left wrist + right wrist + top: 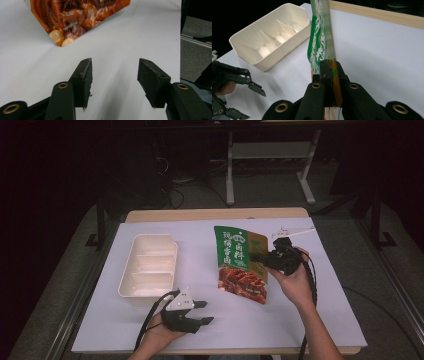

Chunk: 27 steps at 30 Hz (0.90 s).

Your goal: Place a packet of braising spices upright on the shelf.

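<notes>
Your right claw [329, 75] pinches the glossy green-and-orange flat foil pouch [240, 265] by its edge, above the white-covered table [310, 310]. Left claw [113, 77] spread, nothing betw. jaws, near the cream plastic divided tray [148, 270].

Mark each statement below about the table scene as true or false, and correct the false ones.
1. The right gripper is shut on the edge of the green and red food pouch. True.
2. The left gripper has the pouch between its fingers. False: its fingers stand apart over bare white table cover, with the pouch farther off.
3. The cream tray has dividers that split it into compartments. True.
4. The pouch lies inside the cream tray. False: it is beside the tray, to the tray's right in the high view, and apart from it.
5. The tray's compartments are full of food. False: they look empty.
</notes>
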{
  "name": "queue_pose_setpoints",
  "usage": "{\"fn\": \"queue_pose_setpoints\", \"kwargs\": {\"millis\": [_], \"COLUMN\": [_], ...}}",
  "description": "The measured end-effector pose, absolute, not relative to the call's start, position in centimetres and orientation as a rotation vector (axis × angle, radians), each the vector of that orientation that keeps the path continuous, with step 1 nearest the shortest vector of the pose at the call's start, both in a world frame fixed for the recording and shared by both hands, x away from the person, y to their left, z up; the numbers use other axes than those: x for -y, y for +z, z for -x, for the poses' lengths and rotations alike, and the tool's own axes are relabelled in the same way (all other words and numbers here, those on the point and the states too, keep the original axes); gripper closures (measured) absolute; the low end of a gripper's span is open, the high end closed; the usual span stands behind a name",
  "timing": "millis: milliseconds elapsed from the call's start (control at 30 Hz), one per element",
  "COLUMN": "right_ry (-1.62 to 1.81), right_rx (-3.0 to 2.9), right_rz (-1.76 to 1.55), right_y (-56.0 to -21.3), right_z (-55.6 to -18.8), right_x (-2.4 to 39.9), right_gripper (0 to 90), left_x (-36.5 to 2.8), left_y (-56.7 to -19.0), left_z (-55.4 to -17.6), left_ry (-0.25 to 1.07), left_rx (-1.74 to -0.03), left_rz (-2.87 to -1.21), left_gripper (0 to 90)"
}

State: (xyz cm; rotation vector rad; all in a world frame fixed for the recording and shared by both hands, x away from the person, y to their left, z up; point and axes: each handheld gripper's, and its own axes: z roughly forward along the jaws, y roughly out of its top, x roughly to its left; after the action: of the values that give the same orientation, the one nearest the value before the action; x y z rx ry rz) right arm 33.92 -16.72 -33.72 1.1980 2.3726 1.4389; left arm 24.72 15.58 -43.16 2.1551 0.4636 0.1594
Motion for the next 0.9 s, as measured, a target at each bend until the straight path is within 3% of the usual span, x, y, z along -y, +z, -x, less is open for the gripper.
{"fn": "queue_pose_setpoints", "kwargs": {"millis": [900], "right_ry": [1.449], "right_rx": [-2.361], "right_rz": [-1.140], "right_y": [-31.3], "right_z": [-33.9], "right_x": [15.1], "right_gripper": [89.3], "left_x": [-17.5], "left_y": [-43.3], "left_z": [-22.0], "left_ry": [0.181], "left_rx": [-0.433], "left_rz": [-2.145], "left_gripper": [31.6]}}
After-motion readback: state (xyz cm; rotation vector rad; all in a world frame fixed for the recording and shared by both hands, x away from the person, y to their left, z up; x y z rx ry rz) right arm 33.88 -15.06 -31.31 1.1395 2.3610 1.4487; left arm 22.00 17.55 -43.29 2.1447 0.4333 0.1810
